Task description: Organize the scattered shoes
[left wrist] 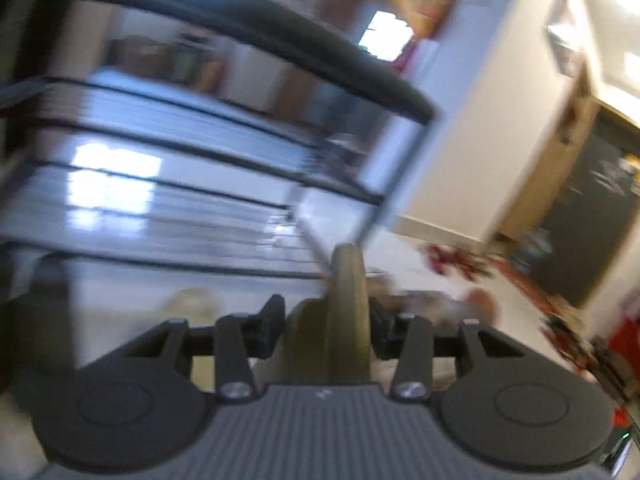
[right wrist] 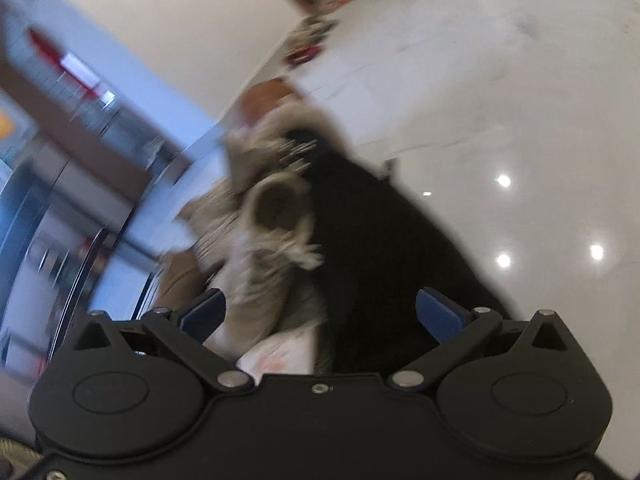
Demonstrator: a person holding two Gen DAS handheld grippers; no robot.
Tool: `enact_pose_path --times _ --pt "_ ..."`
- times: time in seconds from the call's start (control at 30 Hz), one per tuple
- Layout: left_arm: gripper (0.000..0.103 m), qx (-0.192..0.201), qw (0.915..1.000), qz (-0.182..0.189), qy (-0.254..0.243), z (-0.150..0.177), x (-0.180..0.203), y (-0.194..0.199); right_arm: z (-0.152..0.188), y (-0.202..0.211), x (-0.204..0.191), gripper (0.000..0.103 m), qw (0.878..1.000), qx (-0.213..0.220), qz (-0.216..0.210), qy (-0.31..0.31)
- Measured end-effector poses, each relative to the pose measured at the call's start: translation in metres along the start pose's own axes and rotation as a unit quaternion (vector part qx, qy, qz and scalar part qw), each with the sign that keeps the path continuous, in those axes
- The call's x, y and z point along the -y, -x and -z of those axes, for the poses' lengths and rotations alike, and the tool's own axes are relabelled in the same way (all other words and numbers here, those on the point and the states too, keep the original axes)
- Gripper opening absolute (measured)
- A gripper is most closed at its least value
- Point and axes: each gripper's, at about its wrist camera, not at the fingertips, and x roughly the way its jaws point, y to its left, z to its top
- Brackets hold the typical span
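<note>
My left gripper (left wrist: 326, 320) is clamped on an olive shoe (left wrist: 346, 300) edge near the rack (left wrist: 256, 32), right gripper (right wrist: 320, 316) gaping over a beige sneaker (right wrist: 264, 216); that thin grip could slip mid-swing.

Right gripper (right wrist: 320, 312) stands with its blue pads wide apart, clear of everything. Just ahead lies a blurred beige lace-up shoe (right wrist: 260, 236), and a black shape (right wrist: 380, 248) sits touching its right side on the glossy white floor (right wrist: 520, 100).
</note>
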Motion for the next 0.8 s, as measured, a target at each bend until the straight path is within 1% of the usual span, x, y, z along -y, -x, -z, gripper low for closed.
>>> enact_pose_path --times 0.03,0.07,0.13,0.17,0.23,0.27,0.33,0.37,0.4,0.43,0.47,0.53,0.57,0.67,0.7,0.77,0.8 --pt "0.035 -0.002 0.9998 -0.016 0.012 0.006 -0.01 0.005 0.003 0.0 -0.006 0.103 1.0 -0.004 -0.008 0.011" --pt "0.035 -0.004 0.9995 -0.027 0.015 0.01 -0.017 0.007 0.007 -0.002 -0.015 0.103 0.999 -0.013 -0.02 0.025" --pt "0.038 0.003 0.9977 -0.066 0.012 0.017 -0.031 0.003 0.019 -0.002 -0.038 0.103 0.997 -0.036 -0.042 0.046" --pt "0.038 0.007 0.9962 -0.086 0.011 0.021 -0.039 0.002 0.025 -0.002 -0.05 0.103 0.996 -0.048 -0.053 0.057" --pt "0.038 0.011 0.9926 -0.12 0.011 0.025 -0.051 -0.005 0.031 0.003 -0.06 0.103 0.994 -0.055 -0.065 0.065" --pt "0.038 0.012 0.9906 -0.135 0.014 0.025 -0.056 -0.01 0.036 0.009 -0.068 0.103 0.992 -0.06 -0.08 0.074" --pt "0.049 0.011 0.9868 -0.16 0.024 0.021 -0.063 -0.012 0.042 0.015 -0.078 0.103 0.988 -0.068 -0.098 0.093" --pt "0.07 0.015 0.983 -0.181 0.028 0.019 -0.065 -0.01 0.044 0.016 -0.082 0.103 0.986 -0.077 -0.106 0.105" --pt "0.087 0.02 0.9786 -0.202 0.032 0.017 -0.068 -0.007 0.047 0.016 -0.084 0.103 0.984 -0.086 -0.111 0.112" --pt "0.092 0.025 0.974 -0.223 0.035 0.015 -0.07 -0.004 0.048 0.015 -0.085 0.103 0.982 -0.096 -0.114 0.117" --pt "0.096 0.032 0.9715 -0.233 0.031 0.014 -0.07 0.001 0.052 0.013 -0.089 0.103 0.979 -0.113 -0.117 0.124" --pt "0.096 0.047 0.9661 -0.253 0.023 0.011 -0.07 0.01 0.06 0.004 -0.095 0.103 0.972 -0.158 -0.118 0.13" --pt "0.096 0.054 0.9635 -0.262 0.019 0.009 -0.07 0.016 0.067 0.0 -0.101 0.103 0.966 -0.182 -0.118 0.139" --pt "0.096 0.065 0.9647 -0.254 0.024 -0.008 -0.068 0.046 0.09 -0.012 -0.121 0.103 0.944 -0.254 -0.117 0.173" --pt "0.096 0.068 0.9656 -0.25 0.025 -0.014 -0.067 0.053 0.095 -0.013 -0.127 0.103 0.939 -0.266 -0.119 0.182" --pt "0.097 0.078 0.9683 -0.237 0.013 -0.038 -0.059 0.078 0.118 -0.015 -0.151 0.103 0.916 -0.306 -0.134 0.223" --pt "0.099 0.081 0.9691 -0.233 0.008 -0.043 -0.058 0.081 0.129 -0.016 -0.161 0.103 0.906 -0.323 -0.139 0.236"
